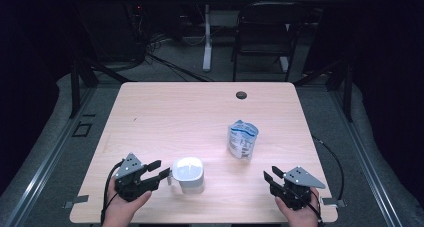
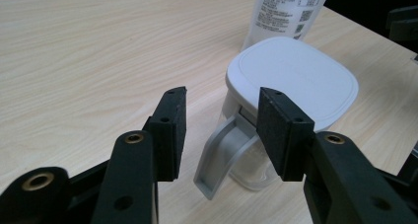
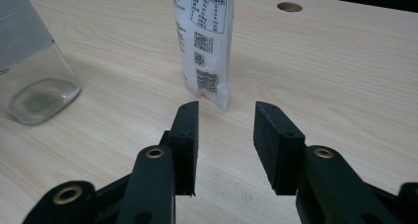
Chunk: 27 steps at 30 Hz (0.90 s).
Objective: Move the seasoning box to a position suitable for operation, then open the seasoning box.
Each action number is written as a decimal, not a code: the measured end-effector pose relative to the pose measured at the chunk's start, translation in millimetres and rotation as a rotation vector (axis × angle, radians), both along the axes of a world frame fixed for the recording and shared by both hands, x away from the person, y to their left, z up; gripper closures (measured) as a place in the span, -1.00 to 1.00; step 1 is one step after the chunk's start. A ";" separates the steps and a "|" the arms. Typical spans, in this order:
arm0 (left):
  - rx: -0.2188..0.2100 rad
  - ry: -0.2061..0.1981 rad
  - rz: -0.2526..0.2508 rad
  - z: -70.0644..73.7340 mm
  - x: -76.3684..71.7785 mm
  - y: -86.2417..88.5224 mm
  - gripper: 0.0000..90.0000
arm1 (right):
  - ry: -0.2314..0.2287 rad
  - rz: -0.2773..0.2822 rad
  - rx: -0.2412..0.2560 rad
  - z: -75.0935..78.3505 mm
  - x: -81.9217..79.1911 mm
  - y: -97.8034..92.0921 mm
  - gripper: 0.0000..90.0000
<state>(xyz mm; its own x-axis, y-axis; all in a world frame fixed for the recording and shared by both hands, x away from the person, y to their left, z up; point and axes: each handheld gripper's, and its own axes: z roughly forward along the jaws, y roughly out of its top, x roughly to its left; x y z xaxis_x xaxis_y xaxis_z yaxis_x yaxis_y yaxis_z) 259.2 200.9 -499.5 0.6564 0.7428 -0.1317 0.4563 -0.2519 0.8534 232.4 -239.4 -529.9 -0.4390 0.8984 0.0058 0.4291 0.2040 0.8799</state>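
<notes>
1. Left tongs [image 1: 161,170]: held in a hand [image 1: 125,207] at the near left of the desk [image 1: 165,107], spread apart, tips pointing right at the jug [image 1: 188,174].
2. Left tongs in the left gripper view [image 2: 222,120]: pads set to either side of the grey handle [image 2: 222,157], apart from it, nothing clamped.
3. Jug: clear body with white lid [image 2: 293,81], standing upright near the front edge of the desk, left of centre; handle turned toward the left tongs.
4. Jug in the right gripper view [image 3: 29,66]: seen at far left, transparent lower wall and base resting on the wood.
5. Pouch [image 1: 242,139]: white with blue print, standing upright right of centre, behind and to the right of the jug, well apart from both tongs.
6. Pouch in the left gripper view [image 2: 288,12]: rising just behind the lid.
7. Pouch in the right gripper view [image 3: 204,41]: ahead of the pads, printed label and code facing the camera.
8. Cable hole [image 1: 241,95]: dark round opening near the far edge of the desk.
9. Right tongs [image 1: 271,174]: held at the near right corner, spread apart and empty, tips pointing left and away, toward the pouch; gap between pads plain in the right gripper view [image 3: 226,145].
</notes>
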 end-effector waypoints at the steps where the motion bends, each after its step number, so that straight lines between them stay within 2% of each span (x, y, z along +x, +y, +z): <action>1: 0.000 0.000 0.000 0.0 0.0 0.0 0.22 | 0.000 0.000 0.000 0.0 0.0 0.0 0.38; 8: 0.005 -0.008 -0.012 4.5 0.7 -5.7 0.18 | -0.007 -0.008 0.015 0.8 -4.1 -2.0 0.36; 10: 0.008 -0.023 -0.007 5.0 0.6 -6.7 0.17 | -0.004 -0.010 0.010 1.2 -4.8 -2.4 0.36; 16: 0.013 -0.024 -0.014 9.2 1.2 -8.7 0.16 | -0.008 -0.003 0.017 4.3 -5.6 0.6 0.34; 17: 0.005 -0.028 -0.013 9.3 1.6 -9.8 0.18 | -0.005 -0.002 0.015 4.8 -5.4 1.4 0.34; 24: 0.035 -0.028 -0.043 11.9 1.9 -15.0 0.35 | -0.003 0.035 -0.007 7.1 -2.9 14.3 0.34; 27: 0.052 -0.032 -0.052 12.9 2.1 -19.2 0.47 | 0.016 0.078 -0.021 7.0 -2.4 25.4 0.36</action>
<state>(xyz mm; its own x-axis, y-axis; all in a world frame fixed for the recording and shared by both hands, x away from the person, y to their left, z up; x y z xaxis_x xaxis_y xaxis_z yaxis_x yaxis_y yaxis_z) 261.3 181.7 -486.6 0.6977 0.7127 -0.0725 0.4141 -0.3186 0.8526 230.0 -214.0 -523.0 -0.5079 0.8614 -0.0051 0.4249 0.2557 0.8684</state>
